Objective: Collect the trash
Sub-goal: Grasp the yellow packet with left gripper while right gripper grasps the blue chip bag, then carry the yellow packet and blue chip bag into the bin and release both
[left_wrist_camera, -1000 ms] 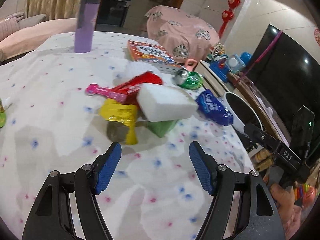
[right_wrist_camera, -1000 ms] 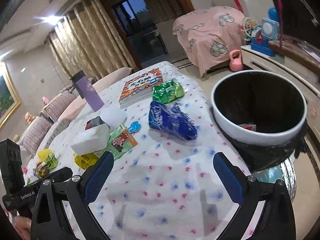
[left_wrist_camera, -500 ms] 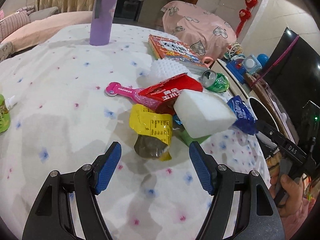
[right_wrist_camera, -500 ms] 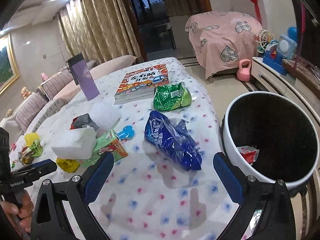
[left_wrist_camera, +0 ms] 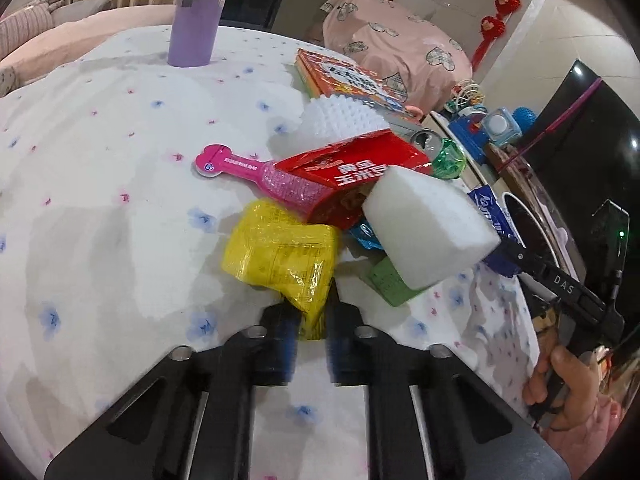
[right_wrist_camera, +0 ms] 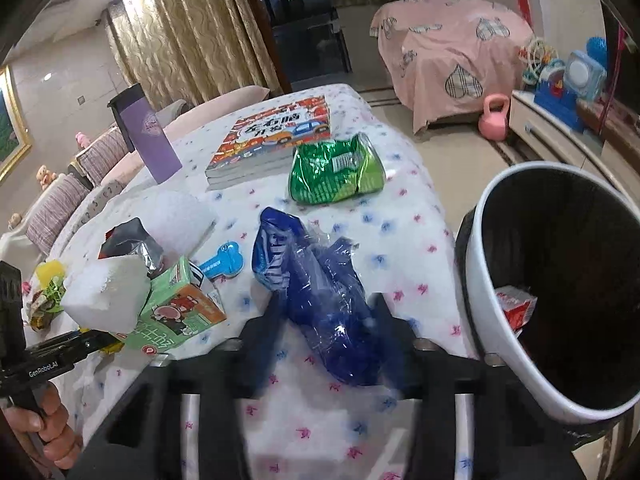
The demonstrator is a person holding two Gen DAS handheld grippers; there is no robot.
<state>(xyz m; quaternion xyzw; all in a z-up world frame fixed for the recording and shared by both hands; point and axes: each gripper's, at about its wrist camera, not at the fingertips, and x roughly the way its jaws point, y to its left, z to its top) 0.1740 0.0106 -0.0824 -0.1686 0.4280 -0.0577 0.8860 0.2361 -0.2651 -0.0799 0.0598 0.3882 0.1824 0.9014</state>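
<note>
Close in front of us, our left gripper [left_wrist_camera: 311, 330] has its blurred blue-padded fingers nearly together on the lower corner of the crinkled yellow foil packet [left_wrist_camera: 282, 258], which lies on the white cloth with small printed flowers [left_wrist_camera: 100, 200]. Just behind the packet sit a glossy red snack bag [left_wrist_camera: 352, 172], a flat pink bone-shaped plastic card [left_wrist_camera: 236, 166] and a blocky white foam wedge [left_wrist_camera: 430, 228].

Our right gripper [right_wrist_camera: 328, 332] straddles the rumpled, shiny blue plastic wrapper [right_wrist_camera: 320, 296], fingers partly closed against its sides; motion blur keeps us from telling whether they grip it. The wrapper rests on the cloth near the table edge, beside the round white-rimmed bin with a dark inside [right_wrist_camera: 492, 320]. A crumpled green foil bag [right_wrist_camera: 336, 172] lies farther back.
</note>
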